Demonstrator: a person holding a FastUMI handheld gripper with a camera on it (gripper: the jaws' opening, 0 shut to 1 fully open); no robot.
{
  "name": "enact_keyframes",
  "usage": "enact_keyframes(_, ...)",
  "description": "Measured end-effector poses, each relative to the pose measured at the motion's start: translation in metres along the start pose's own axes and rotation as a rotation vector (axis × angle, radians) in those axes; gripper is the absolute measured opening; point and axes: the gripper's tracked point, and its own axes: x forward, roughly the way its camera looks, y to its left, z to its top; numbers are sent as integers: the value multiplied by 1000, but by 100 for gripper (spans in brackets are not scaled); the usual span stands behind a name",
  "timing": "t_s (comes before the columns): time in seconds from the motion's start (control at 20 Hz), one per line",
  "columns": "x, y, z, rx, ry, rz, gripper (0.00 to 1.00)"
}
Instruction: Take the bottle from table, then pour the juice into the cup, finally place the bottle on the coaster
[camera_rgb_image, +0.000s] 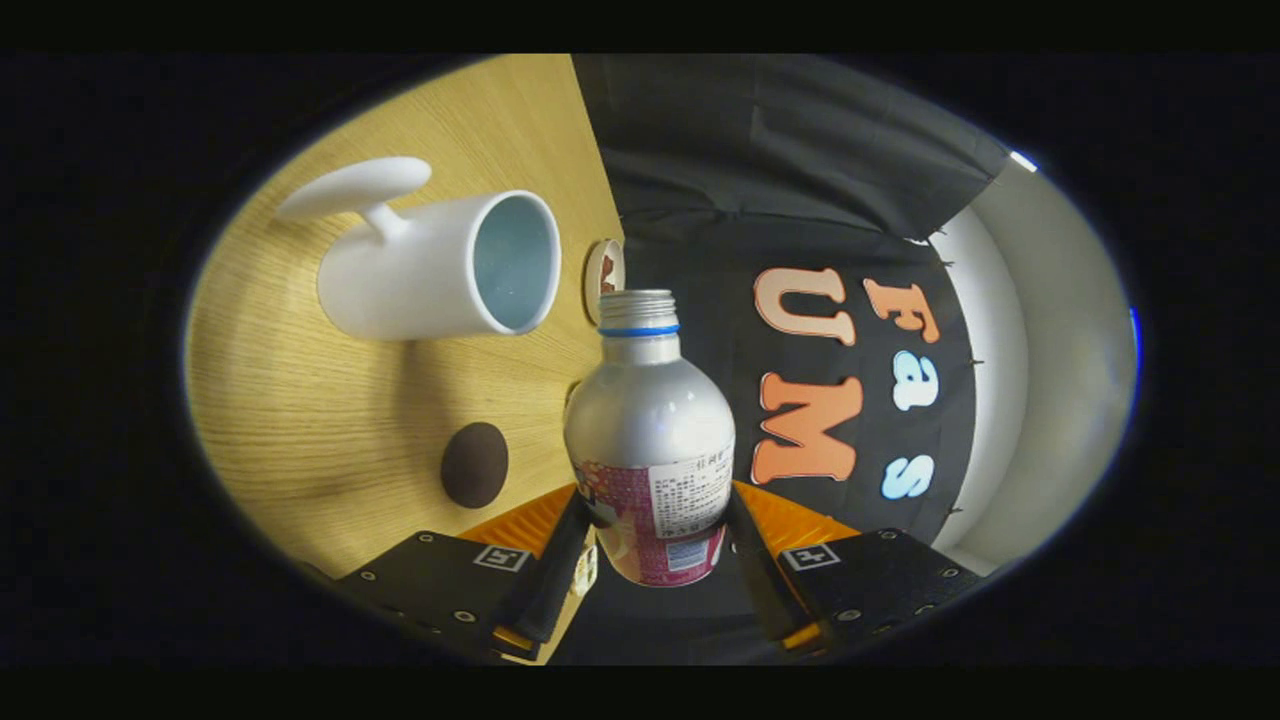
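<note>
Wood-grain tabletop (330, 420) and the booth's black cloth wall (800, 200) appear rolled sideways behind the tongs (655, 545), which are closed on the bottle (650, 440), 1 finger pressing each side of its labelled lower body. The bottle stands straight ahead between the fingers, uncapped, its threaded neck with a blue ring pointing toward 12 o'clock.

Its body looks like thin metal: stiff, smooth, likely slippery, and probably light unless well filled. The hold low on the label seems sound, since the shoulder above narrows and would let the fingers slide.

From the bottle's mouth, the white cup (440, 265) lies at about 10 o'clock, near but not touching, its opening facing the neck and its handle on the far side. A dark round disc (475, 463), possibly the coaster, sits on the wood at 8 o'clock, just beside the bottle's body. A small round object (604, 278) shows beyond the cup's rim; I cannot tell what it is.
</note>
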Motion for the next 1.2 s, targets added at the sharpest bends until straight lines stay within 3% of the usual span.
enact_keyframes(0.45, 0, -14, 3, -115, -21, -51, 76)
enact_keyframes(1.2, -1, -38, 2, -188, -38, -90, 76)
